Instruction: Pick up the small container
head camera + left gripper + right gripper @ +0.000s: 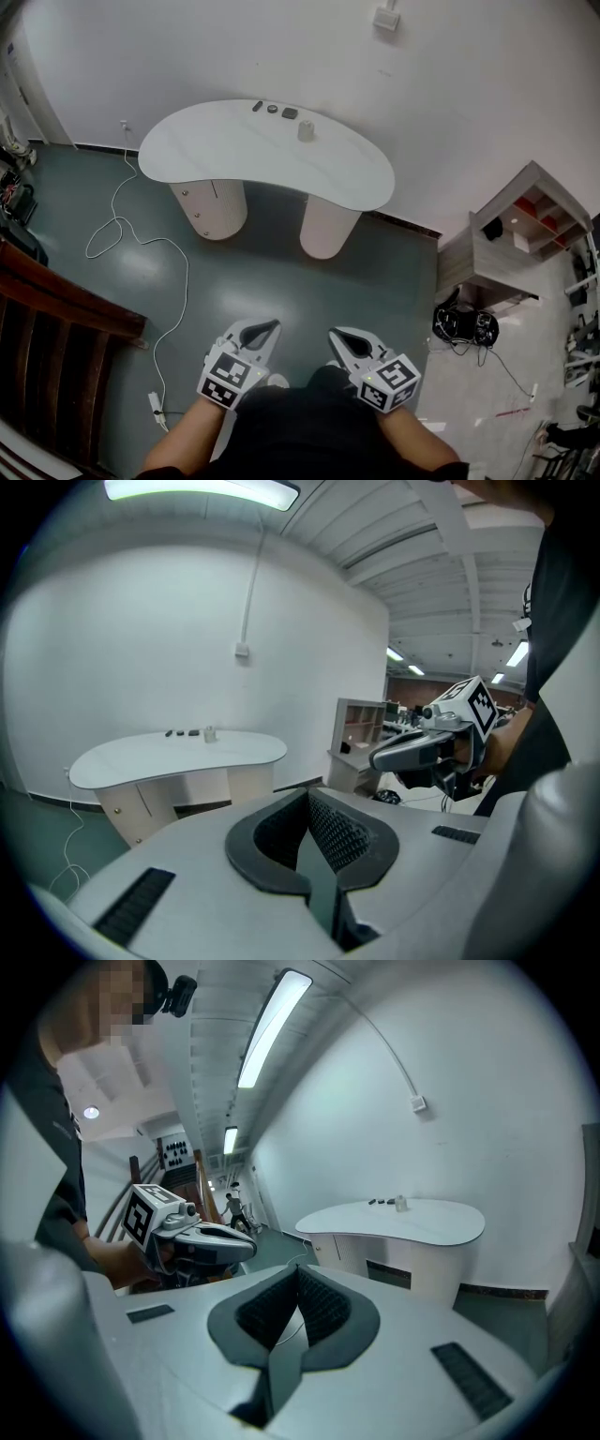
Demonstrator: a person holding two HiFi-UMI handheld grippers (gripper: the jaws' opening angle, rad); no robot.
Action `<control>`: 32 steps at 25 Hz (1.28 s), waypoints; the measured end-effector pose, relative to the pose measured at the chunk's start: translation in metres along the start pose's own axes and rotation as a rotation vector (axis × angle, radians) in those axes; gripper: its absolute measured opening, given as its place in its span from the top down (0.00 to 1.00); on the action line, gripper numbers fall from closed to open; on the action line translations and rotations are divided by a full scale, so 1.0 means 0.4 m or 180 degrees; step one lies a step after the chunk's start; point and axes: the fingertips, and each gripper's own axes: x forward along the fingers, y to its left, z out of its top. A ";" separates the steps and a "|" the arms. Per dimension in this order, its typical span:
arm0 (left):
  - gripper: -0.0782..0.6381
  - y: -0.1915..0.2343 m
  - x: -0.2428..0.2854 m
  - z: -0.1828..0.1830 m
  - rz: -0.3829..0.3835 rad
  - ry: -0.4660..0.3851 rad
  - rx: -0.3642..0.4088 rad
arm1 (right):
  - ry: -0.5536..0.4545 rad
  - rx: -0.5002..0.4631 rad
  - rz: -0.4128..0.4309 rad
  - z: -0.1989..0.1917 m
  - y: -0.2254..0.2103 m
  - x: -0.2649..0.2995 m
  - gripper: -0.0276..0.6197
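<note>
Well short of the desk [216, 150], with both sets of jaws closed on nothing.
The small container [306, 130] stands near the desk's far edge, near three small dark items [273, 110]. The left hand-held gripper [267, 327] and right hand-held gripper [339, 336] are pinched shut and empty. If a gripper arrives unopened, I'd expect it to topple the container or scatter its neighbours. The white cable [178, 272] on the floor could catch a foot.

Left gripper [267, 330] and right gripper [339, 337] held side by side before the torso, both pointing forward and slightly downward, jaws of each closed together and empty, bare forearms [178, 442] drawn in close
</note>
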 end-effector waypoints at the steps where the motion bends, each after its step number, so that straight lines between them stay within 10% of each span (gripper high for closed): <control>1: 0.87 0.008 0.003 -0.002 0.0011 0.0001 -0.0018 | 0.0018 0.0003 -0.0010 -0.002 -0.004 0.005 0.96; 32: 0.87 0.380 0.461 0.304 0.0370 0.0011 -0.0142 | -0.0104 -0.0047 0.0392 0.311 -0.557 0.354 0.96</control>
